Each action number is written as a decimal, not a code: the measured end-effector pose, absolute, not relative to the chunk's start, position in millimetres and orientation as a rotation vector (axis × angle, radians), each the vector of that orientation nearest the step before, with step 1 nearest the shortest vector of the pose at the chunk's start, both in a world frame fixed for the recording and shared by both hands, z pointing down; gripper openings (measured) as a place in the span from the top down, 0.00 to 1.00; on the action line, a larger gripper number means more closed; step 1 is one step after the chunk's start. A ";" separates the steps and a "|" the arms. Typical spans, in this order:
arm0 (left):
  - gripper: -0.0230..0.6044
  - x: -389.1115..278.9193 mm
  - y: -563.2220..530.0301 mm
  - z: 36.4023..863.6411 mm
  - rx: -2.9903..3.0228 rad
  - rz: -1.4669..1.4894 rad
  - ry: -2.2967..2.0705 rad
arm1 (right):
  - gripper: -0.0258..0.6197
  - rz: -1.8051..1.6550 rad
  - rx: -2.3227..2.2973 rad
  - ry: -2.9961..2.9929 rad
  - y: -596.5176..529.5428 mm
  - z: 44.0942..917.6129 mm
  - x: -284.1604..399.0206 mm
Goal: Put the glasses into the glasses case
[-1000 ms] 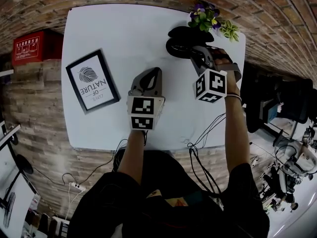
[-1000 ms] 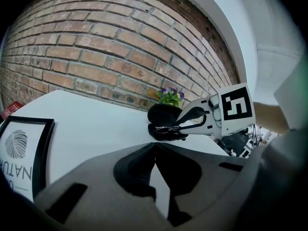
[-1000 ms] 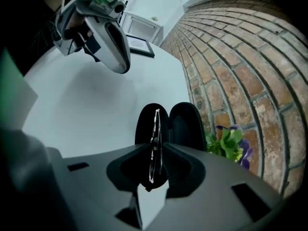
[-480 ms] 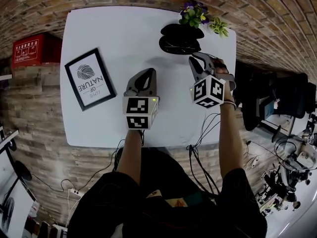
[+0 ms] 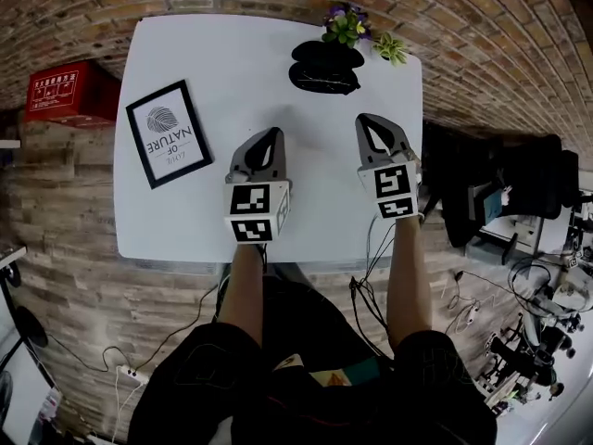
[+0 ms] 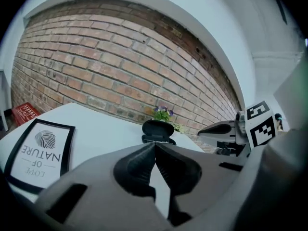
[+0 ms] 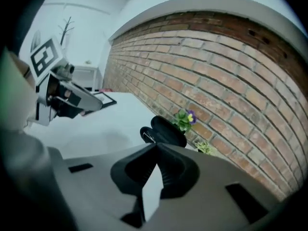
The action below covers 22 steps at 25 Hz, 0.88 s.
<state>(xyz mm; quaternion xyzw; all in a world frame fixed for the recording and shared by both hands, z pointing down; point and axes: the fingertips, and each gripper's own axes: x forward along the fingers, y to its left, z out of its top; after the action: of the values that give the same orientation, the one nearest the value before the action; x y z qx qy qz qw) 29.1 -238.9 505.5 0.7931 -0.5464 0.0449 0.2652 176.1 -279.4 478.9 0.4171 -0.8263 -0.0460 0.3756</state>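
The right gripper (image 5: 372,126) is held above the white worktop (image 5: 185,44) with its jaws pressed together and nothing between them. The left gripper (image 5: 271,139) is held beside it, likewise closed and empty. The open glasses case (image 5: 326,56) is seen well ahead of both, near the worktop's far edge just in front of the flowers (image 5: 346,24), with the glasses (image 5: 324,81) laid in its lower half. A second ago the right gripper was reached up to the case with jaws apart; it has since been drawn back, rolled and closed. The left gripper has been pulled back slightly.
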 end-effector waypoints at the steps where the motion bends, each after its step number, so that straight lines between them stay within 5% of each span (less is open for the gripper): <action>1: 0.95 27.7 -234.2 499.4 2.147 0.106 -1.489 | 0.95 -0.079 1.118 -2.143 -273.4 471.7 177.9; 12: 0.95 21.5 -180.0 419.2 2.300 0.033 -1.609 | 0.95 0.316 1.596 -2.437 -198.4 393.5 187.6; 22: 0.95 22.0 -142.2 359.0 2.432 0.108 -1.701 | 0.95 0.219 1.705 -2.443 -145.4 357.2 193.4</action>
<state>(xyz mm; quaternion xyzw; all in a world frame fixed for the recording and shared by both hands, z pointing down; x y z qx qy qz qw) 22.0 -142.2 359.0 0.8158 -0.5707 0.0363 0.0860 193.4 -145.4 357.2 0.5691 -0.8154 0.0731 0.0770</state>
